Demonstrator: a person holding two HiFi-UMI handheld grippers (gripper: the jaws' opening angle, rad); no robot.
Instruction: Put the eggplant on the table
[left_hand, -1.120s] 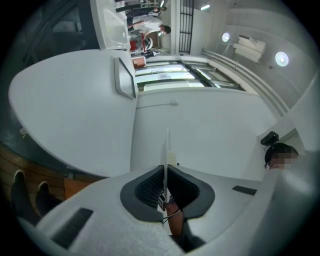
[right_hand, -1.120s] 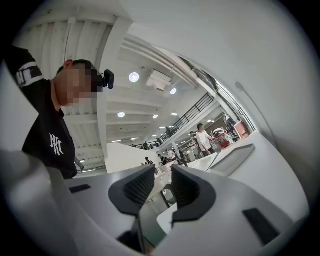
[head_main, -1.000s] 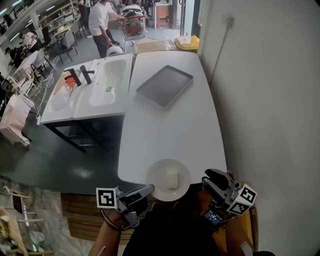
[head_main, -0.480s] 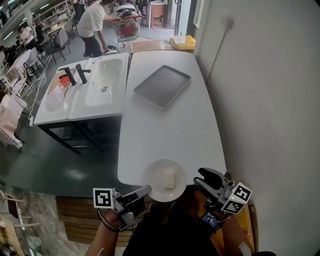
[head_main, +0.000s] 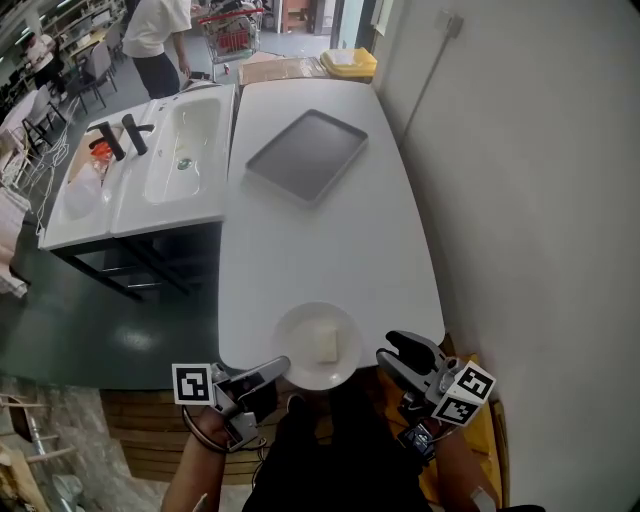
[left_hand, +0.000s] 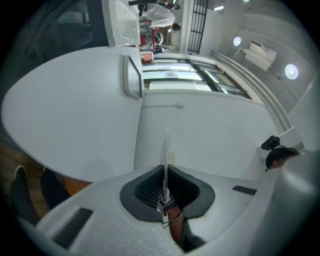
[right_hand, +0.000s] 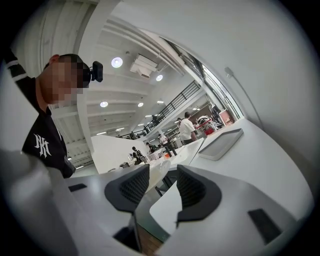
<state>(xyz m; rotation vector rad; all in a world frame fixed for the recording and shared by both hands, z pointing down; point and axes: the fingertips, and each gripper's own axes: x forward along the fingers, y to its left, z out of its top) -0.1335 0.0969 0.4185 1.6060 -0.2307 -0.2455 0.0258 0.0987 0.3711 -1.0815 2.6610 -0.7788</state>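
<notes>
Gripping plate (head_main: 295, 352) rim w/ left tongs (head_main: 272, 368), prob to steady it at surface (head_main: 320, 250) edge; right tongs (head_main: 395, 350) just opened, empty.

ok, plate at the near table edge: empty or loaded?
Loaded: in the head view the white plate carries one pale rectangular block near its middle. Nothing else shows on it.
</notes>
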